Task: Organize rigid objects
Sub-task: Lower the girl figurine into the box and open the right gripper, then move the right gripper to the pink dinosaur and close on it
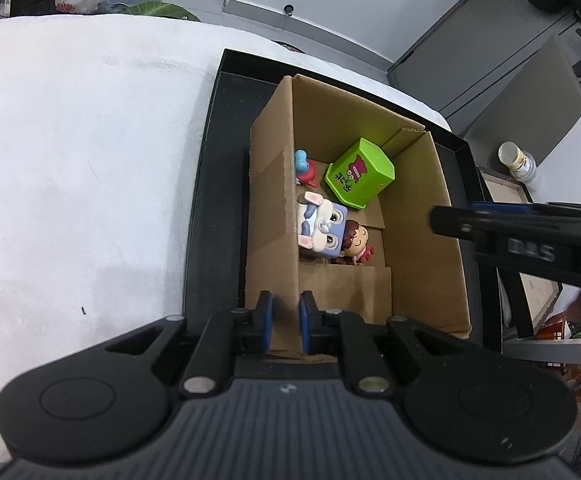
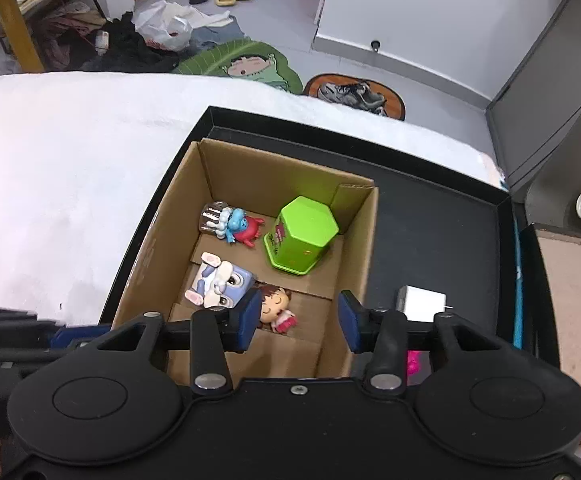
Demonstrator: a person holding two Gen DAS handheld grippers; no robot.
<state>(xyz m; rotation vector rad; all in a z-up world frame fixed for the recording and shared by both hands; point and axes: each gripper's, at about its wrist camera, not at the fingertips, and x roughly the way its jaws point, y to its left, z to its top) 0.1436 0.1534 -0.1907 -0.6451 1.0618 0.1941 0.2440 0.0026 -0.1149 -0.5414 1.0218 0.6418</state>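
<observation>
Left wrist view: the left gripper [image 1: 286, 320] has its blue pads clenched on the near wall of the cardboard box [image 1: 274, 208], one pad outside the wall and one inside. Right wrist view: the right gripper [image 2: 299, 322] hangs above the box's near end with its jaws released and nothing between the pads.

Just beyond the right gripper's jaws, on the box floor, lies a small doll with brown hair [image 2: 276, 306], close to the left pad. Touching the doll, further to the left of the jaws, lies a lilac cube toy with rabbit ears [image 2: 218, 284], tipped on its side. Further ahead, in the far part of the box, a green hexagonal container [image 2: 300, 234] stands tilted toward the far right corner; to its left lies a blue and red figure [image 2: 240, 228] next to a clear ribbed piece [image 2: 211, 216].

To the right of the right jaws, outside the box, a white charger block [image 2: 422, 304] rests on the black tray [image 2: 430, 224] that carries the box. A pink object [image 2: 412, 362] shows just below it, partly hidden by the gripper body.

The tray sits on a white covered surface [image 2: 62, 160]. Beyond its far edge the floor holds a green cartoon mat [image 2: 246, 64], shoes and plastic bags.
</observation>
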